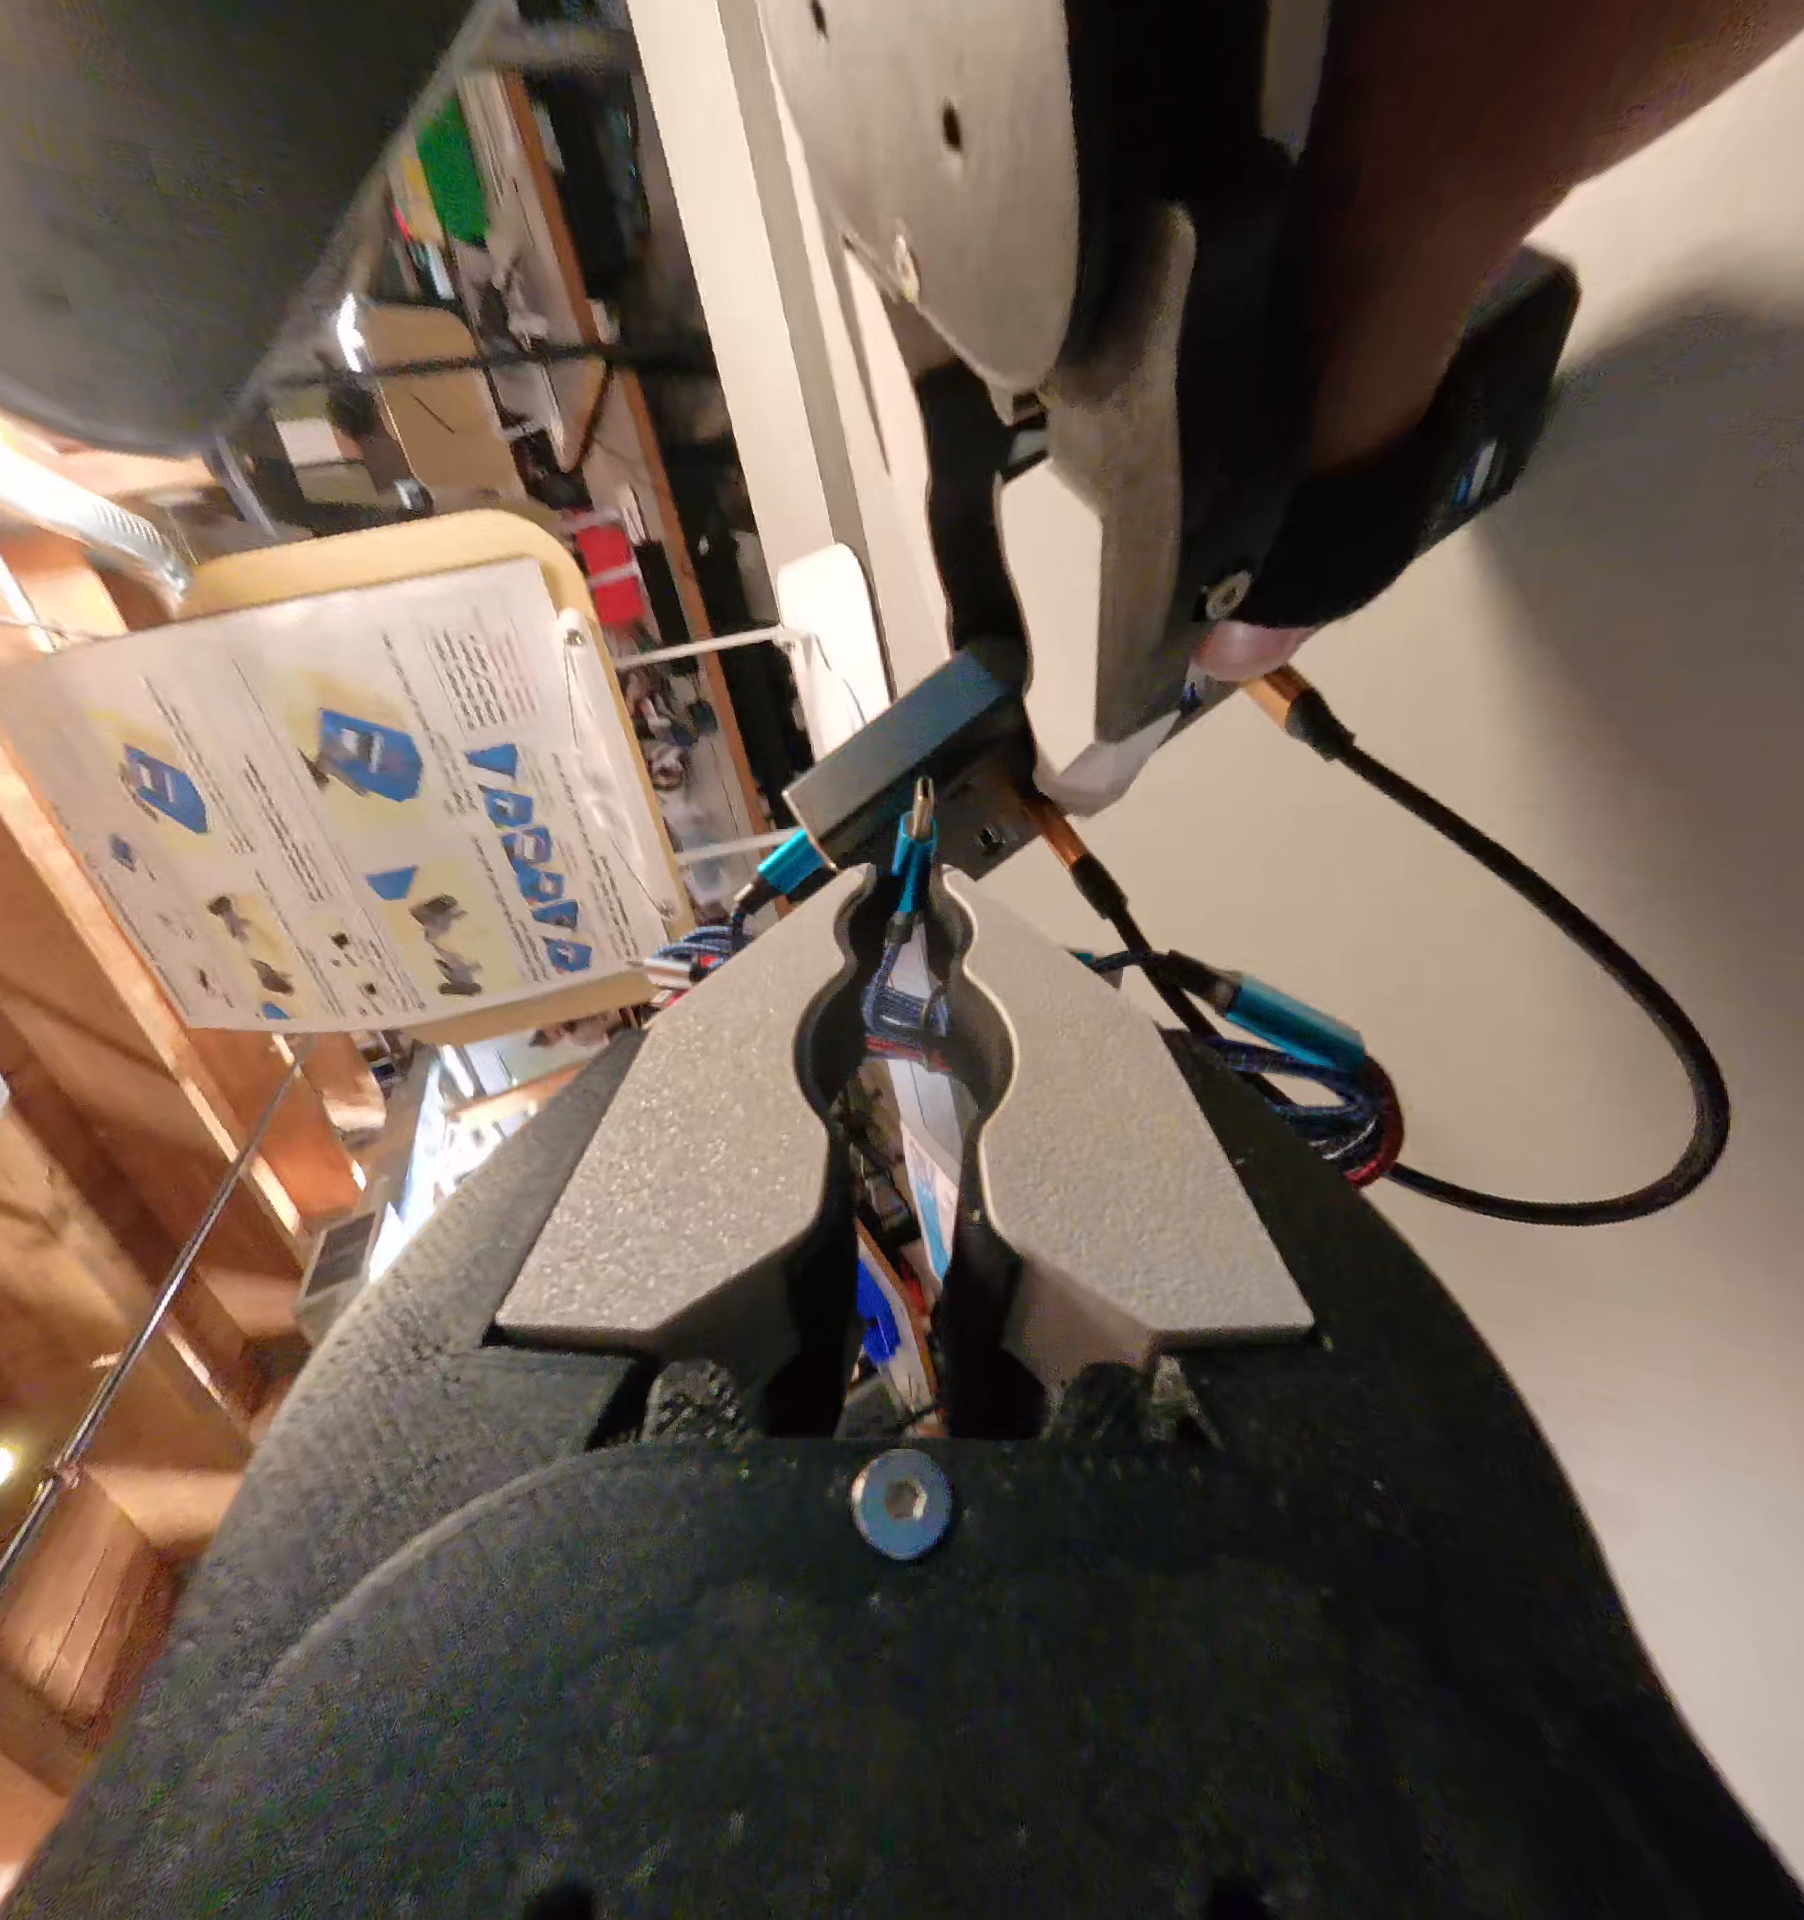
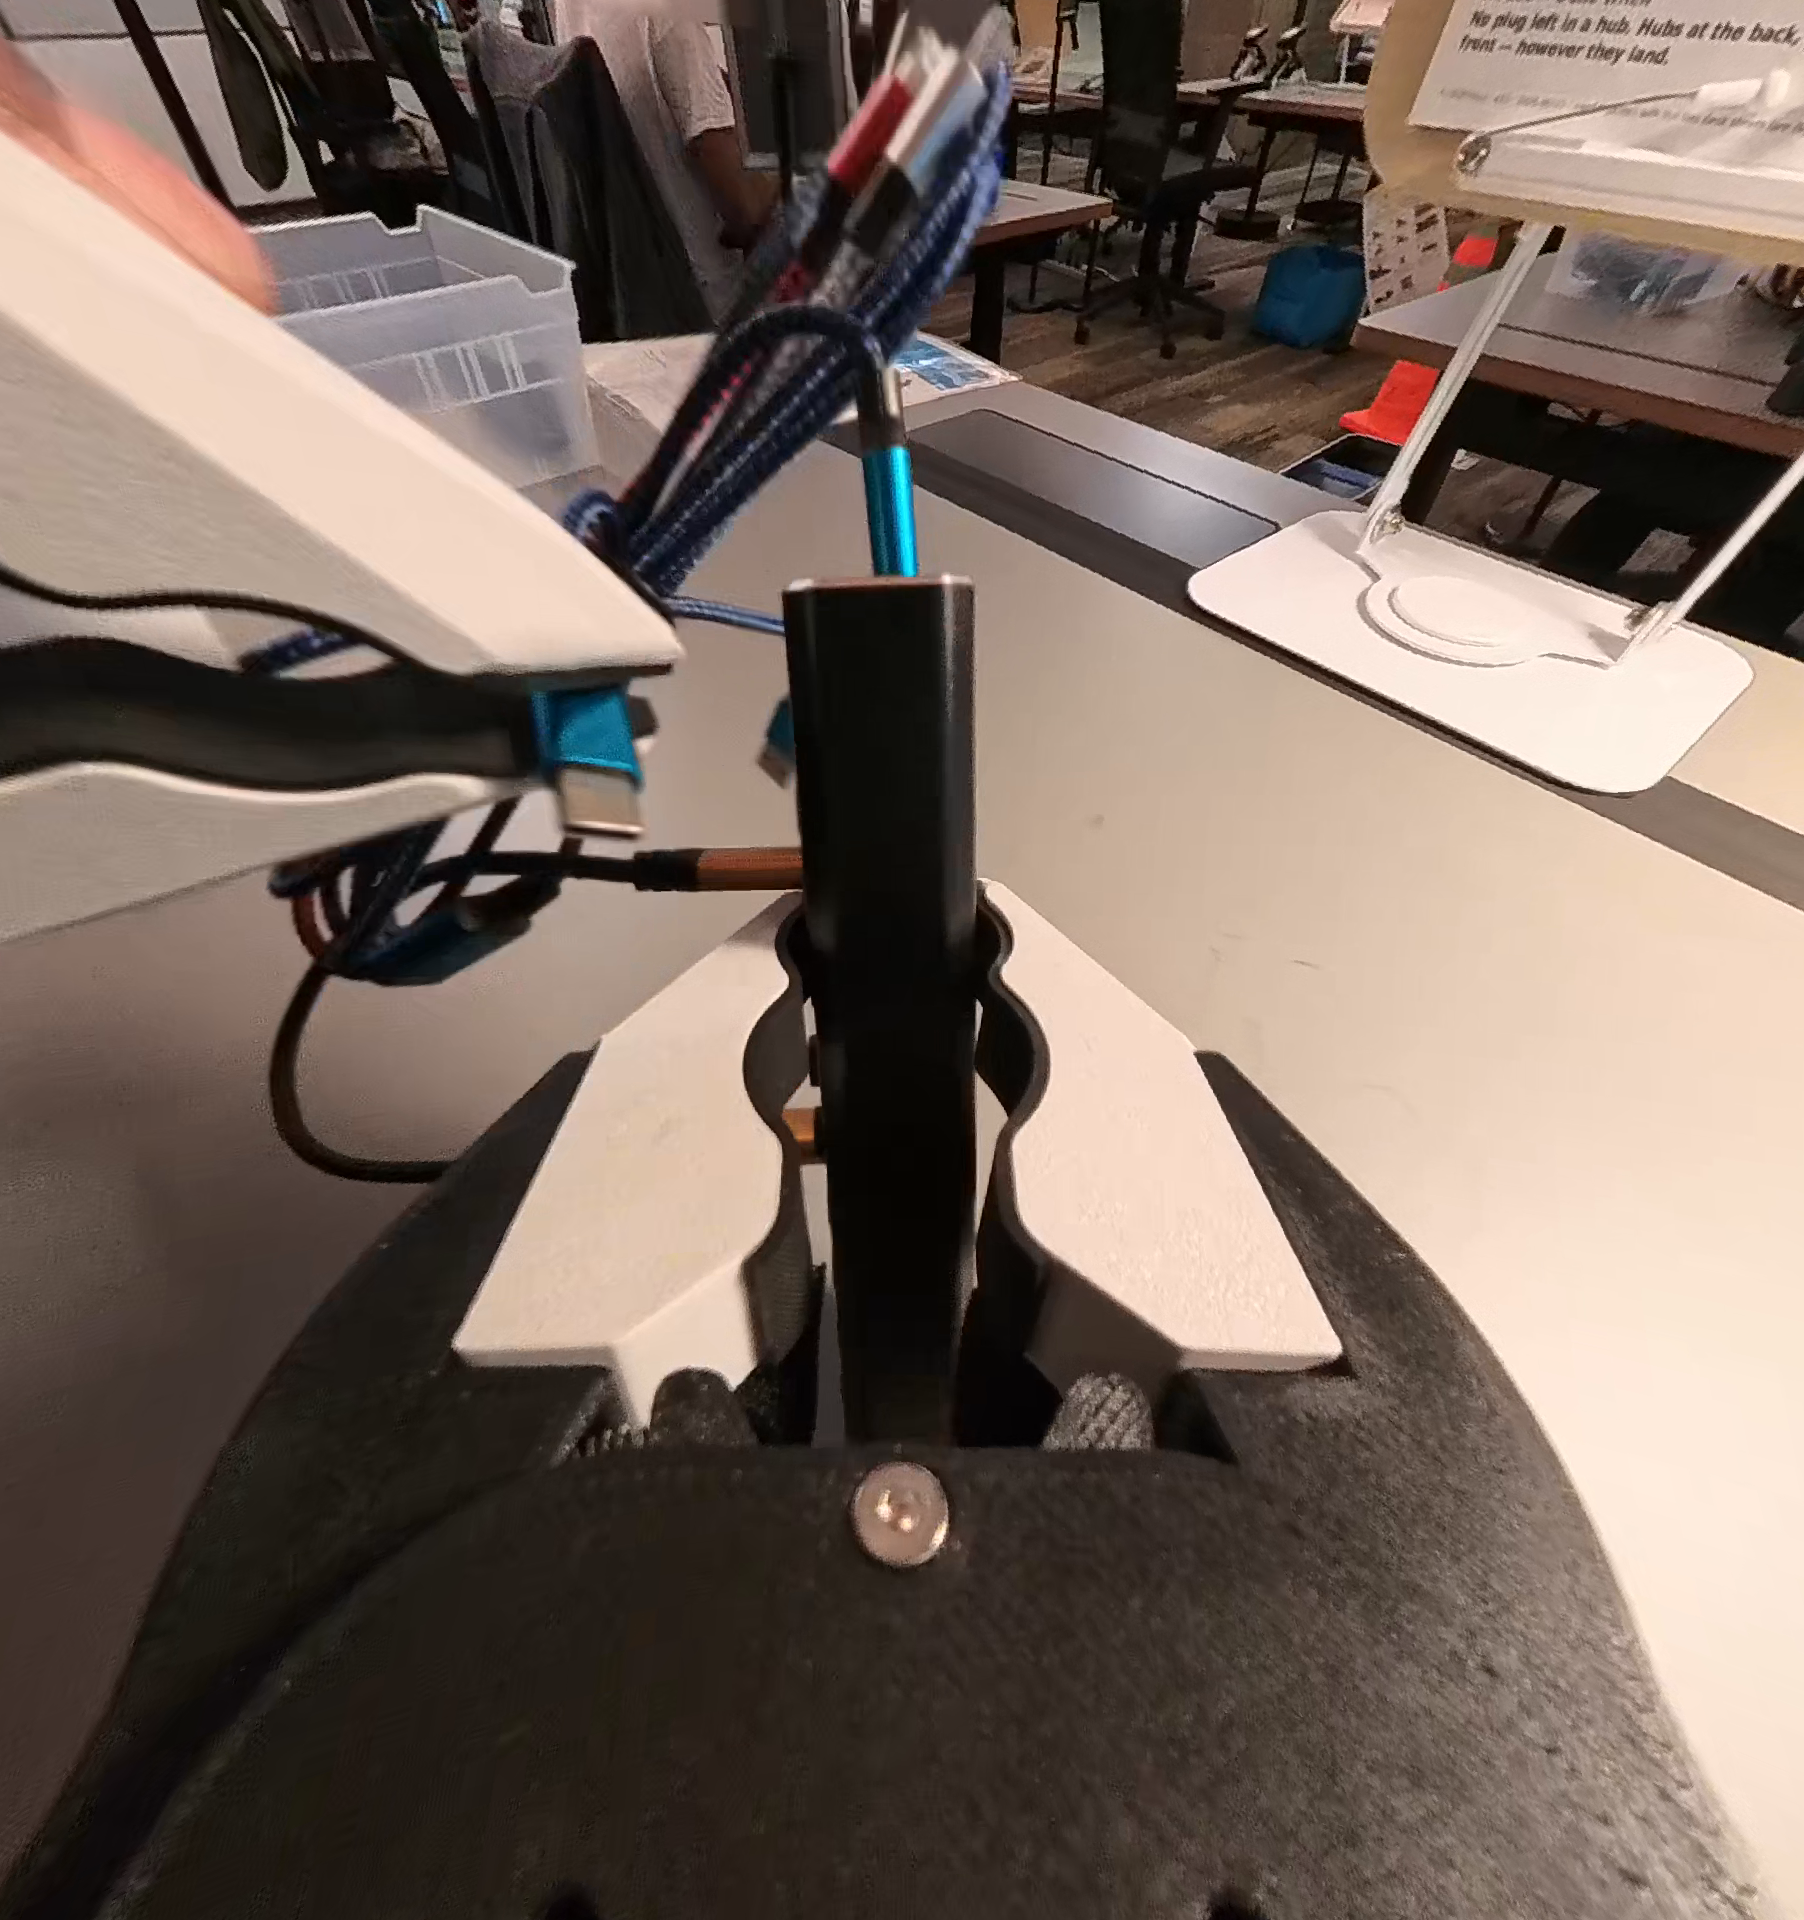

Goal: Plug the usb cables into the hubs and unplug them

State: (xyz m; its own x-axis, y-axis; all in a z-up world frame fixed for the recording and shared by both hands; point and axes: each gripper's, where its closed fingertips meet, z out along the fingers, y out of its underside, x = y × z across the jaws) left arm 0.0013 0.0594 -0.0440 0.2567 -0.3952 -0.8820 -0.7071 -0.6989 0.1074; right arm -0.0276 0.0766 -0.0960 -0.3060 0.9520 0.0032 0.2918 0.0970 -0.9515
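Note:
My right gripper (image 2: pixel 887 920) is shut on a dark USB hub (image 2: pixel 877 748) and holds it upright above the table. A teal plug (image 2: pixel 890 509) sits in the hub's far end, and a copper-coloured plug (image 2: pixel 747 868) on a black cable sits in its left side. My left gripper (image 1: pixel 903 894) is shut on a teal USB-C plug (image 1: pixel 913 857). The plug's metal tip points at the hub (image 1: pixel 908 738), a small gap away. In the right wrist view the left gripper (image 2: pixel 586 727) comes in from the left with that plug (image 2: pixel 591 764).
A second black hub (image 1: pixel 1500 416) lies on the white table (image 2: pixel 1397 1039) behind a person's hand. A bundle of blue braided cables (image 2: pixel 773 395) hangs from the plugs. A document stand (image 2: pixel 1469 623) stands at the right, a clear plastic bin (image 2: pixel 441 322) at the back left.

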